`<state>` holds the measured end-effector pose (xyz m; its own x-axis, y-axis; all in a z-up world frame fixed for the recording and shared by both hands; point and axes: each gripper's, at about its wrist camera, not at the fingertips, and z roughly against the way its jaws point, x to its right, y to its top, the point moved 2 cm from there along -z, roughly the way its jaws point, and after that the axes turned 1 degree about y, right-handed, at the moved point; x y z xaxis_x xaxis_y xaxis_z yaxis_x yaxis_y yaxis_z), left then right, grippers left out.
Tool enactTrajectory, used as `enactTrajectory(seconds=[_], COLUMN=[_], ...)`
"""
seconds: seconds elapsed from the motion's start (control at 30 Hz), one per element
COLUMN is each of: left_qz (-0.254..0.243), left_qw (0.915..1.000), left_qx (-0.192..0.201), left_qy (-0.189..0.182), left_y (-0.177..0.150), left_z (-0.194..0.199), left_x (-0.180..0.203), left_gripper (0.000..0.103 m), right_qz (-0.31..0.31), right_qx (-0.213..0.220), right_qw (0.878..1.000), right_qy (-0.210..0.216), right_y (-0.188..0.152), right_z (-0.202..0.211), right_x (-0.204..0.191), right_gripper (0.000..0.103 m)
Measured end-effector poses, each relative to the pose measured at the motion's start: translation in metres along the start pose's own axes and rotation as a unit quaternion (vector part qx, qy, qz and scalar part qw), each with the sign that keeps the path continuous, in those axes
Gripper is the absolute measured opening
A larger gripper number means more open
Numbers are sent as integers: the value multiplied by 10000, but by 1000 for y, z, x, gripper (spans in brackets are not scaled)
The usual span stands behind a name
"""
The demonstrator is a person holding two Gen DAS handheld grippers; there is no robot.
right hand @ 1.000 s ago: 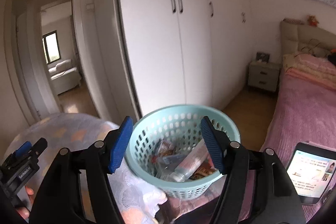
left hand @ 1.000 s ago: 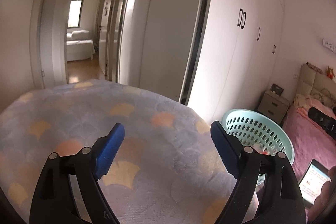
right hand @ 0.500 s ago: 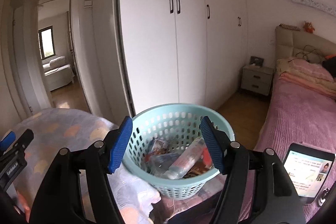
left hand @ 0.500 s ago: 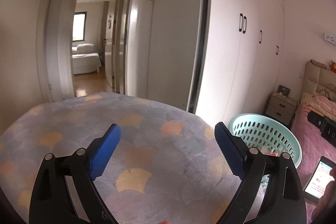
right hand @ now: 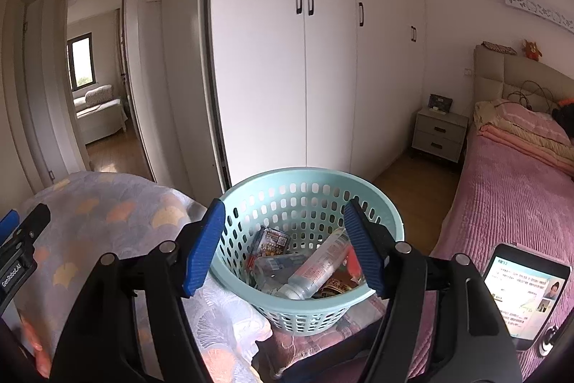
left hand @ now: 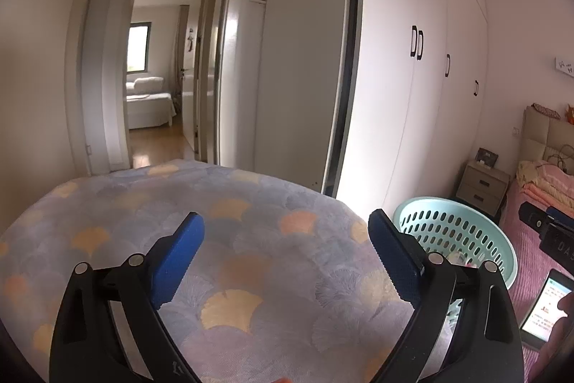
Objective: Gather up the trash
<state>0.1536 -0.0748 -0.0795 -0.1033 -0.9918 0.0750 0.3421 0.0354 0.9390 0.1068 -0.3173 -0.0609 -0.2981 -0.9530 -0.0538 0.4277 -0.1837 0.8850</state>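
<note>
A pale green perforated basket (right hand: 308, 173) stands at the edge of the blanket and holds trash: a clear plastic bottle (right hand: 315, 266), a snack wrapper (right hand: 271, 241) and other packets. My right gripper (right hand: 285, 209) hovers over the basket's near rim, open, nothing between its blue pads. My left gripper (left hand: 285, 221) is open wide above the bare blue-grey blanket (left hand: 251, 239) with orange fan shapes, holding nothing. In the left wrist view the basket (left hand: 459, 228) is off to the right. The left gripper's body (right hand: 18, 239) shows at the far left edge of the right wrist view.
White wardrobe doors (right hand: 305, 60) fill the wall behind the basket. A pink bed (right hand: 509, 189) and a grey nightstand (right hand: 439, 131) lie to the right. A lit tablet (right hand: 523, 293) rests on the pink cover. An open doorway (left hand: 158, 78) leads to another room.
The left gripper's jaws have spread wider and its view has tipped up a little. The right gripper and the basket have hardly shifted.
</note>
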Motion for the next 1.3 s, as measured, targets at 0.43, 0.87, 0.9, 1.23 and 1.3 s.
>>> enactTrajectory(seconds=[0.43,0.87,0.9,1.23,1.3], left_qz=[48,68,67,13,4], left_qw=[9999,9999,9999,9999,9999], left_qx=[-10,-28,-30,-39,-30], left_qy=[-90,-139,-142,-151,-149], left_y=[1,2,2,-1,0], left_z=[3,3,3,2,2], left_x=[-2,-2,-3,-2,-2], left_gripper=[90,90,90,91,92], right_qz=[33,77,80,115,109], right_qx=[-27,-71,-77,-77,-87], right_qw=[10000,9998,9998,9997,9997], right_qy=[-26,-141,-154,-183,-176], right_y=[-2,-5,-5,-7,-6], right_z=[2,3,3,4,4], right_x=[-5,-5,-5,-5,-6], right_gripper=[67,67,67,67,67])
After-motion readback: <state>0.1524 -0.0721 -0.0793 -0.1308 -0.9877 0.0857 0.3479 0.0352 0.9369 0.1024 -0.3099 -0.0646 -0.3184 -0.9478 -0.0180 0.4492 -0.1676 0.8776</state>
